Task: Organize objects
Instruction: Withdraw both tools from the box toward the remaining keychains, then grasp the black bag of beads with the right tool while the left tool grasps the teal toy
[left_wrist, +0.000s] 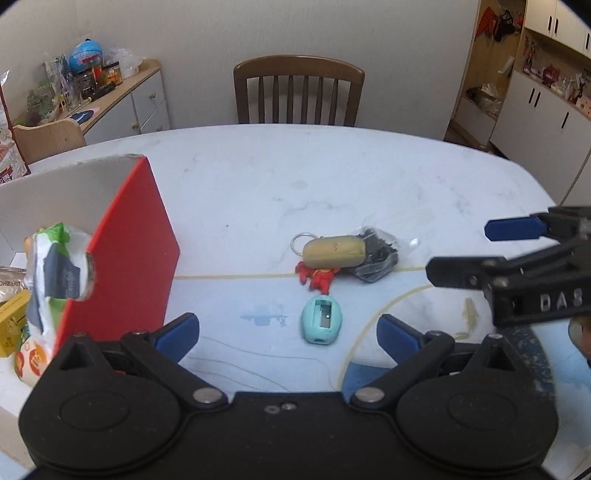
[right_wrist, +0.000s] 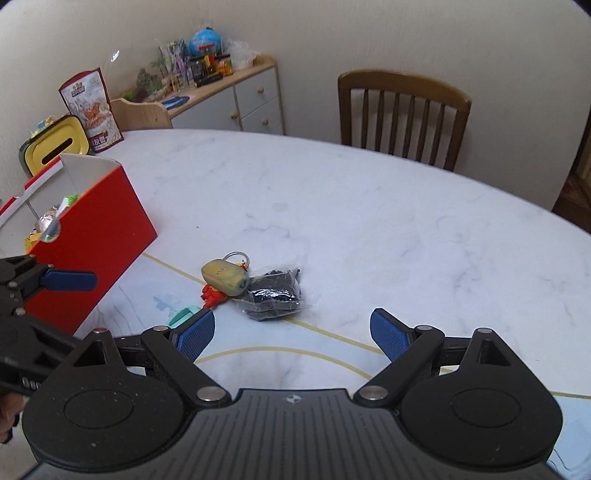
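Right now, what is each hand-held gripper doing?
Left hand-held gripper: open, holding nothing.
Right hand-held gripper: open, holding nothing.

You've got a red box (left_wrist: 125, 251) with a white interior at 9 o'clock, on a white marble-veined table (left_wrist: 332, 177) with thin yellow lines. Centre cluster: olive-tan capsule keychain (left_wrist: 334, 251), red figure (left_wrist: 317, 277), teal sharpener (left_wrist: 321, 320) at 6 o'clock of those, clear bag of black bits (left_wrist: 376, 254) at 3 o'clock. Both grippers are black with blue pads (left_wrist: 177, 334).
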